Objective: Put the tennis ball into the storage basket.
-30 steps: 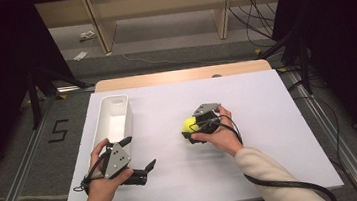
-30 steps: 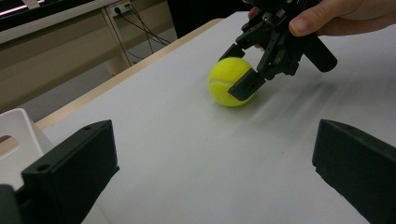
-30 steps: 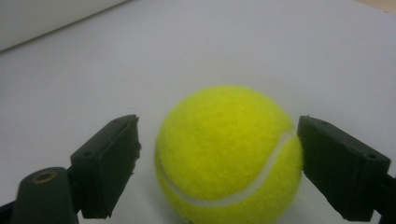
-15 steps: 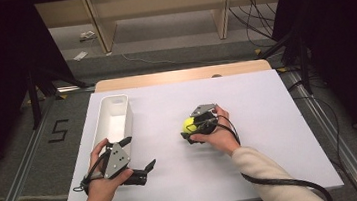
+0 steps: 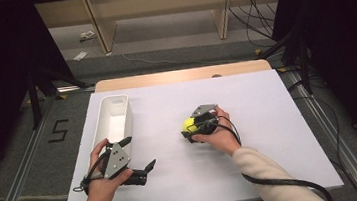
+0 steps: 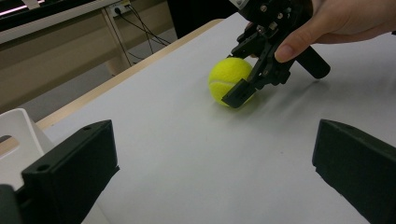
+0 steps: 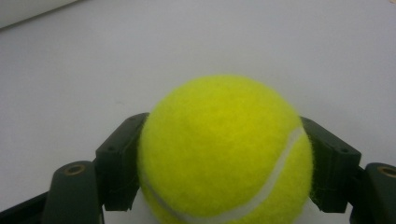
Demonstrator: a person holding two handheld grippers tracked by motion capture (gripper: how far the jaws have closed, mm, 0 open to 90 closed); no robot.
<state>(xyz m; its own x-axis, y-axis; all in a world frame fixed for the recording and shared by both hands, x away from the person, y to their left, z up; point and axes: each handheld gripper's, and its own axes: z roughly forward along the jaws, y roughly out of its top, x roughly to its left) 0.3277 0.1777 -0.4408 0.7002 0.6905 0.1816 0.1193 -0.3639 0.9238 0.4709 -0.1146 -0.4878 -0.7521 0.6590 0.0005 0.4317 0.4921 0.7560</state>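
Note:
A yellow tennis ball (image 5: 188,125) rests on the white table (image 5: 257,102) near its middle, and my right gripper (image 5: 188,129) is shut on it. In the right gripper view the ball (image 7: 224,149) sits between the two black fingers (image 7: 121,163), pressed from both sides. The left gripper view shows the ball (image 6: 229,79) touching the tabletop with the right gripper (image 6: 233,86) and a hand around it. My left gripper (image 5: 139,152) hovers open near the front left, next to a white bin; its jaws stand wide apart around my left gripper's gap (image 6: 212,163).
A long white bin (image 5: 99,121) lies along the table's left side, and its corner (image 6: 18,135) shows in the left gripper view. Cables trail from both grippers toward the front edge. Wooden shelving stands beyond the far edge.

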